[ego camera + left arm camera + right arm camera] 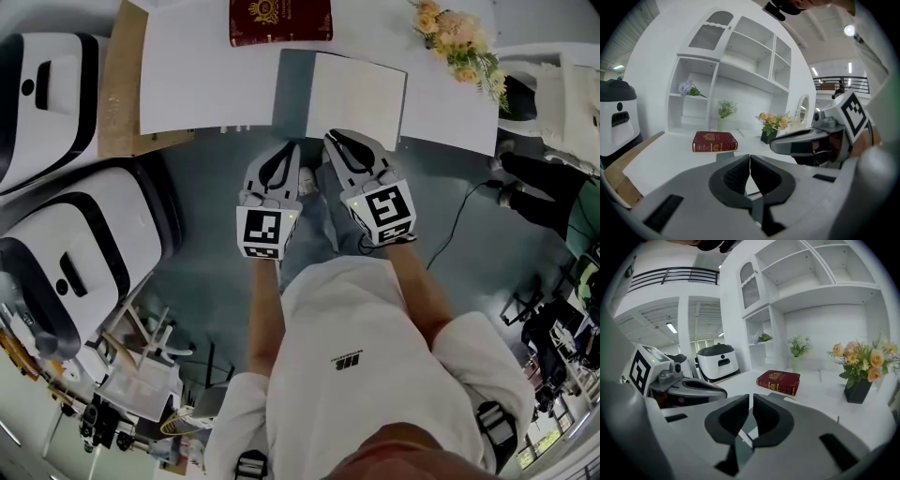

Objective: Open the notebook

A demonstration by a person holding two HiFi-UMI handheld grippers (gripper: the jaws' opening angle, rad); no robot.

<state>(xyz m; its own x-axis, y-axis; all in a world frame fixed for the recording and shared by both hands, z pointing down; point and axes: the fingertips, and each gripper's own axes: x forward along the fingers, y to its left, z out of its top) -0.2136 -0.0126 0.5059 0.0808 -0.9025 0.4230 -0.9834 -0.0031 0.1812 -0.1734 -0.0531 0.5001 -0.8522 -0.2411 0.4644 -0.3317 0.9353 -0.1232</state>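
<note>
The notebook (356,98) lies on the table (206,84) at its near edge. Behind the notebook, a little left, lies a book (280,21); behind the notebook to the right, flowers (459,42). Just before the notebook, off the table, the left gripper (291,150) and right gripper (334,141) hang side by side

Bright, even indoor light floods the white desk (187,84), with faint shadow under its near edge. Ceiling strip lamps (671,327) glare in the right gripper view. Both gripper views bow heavily toward black, vignetted corners, and the closest foreground is soft.
</note>
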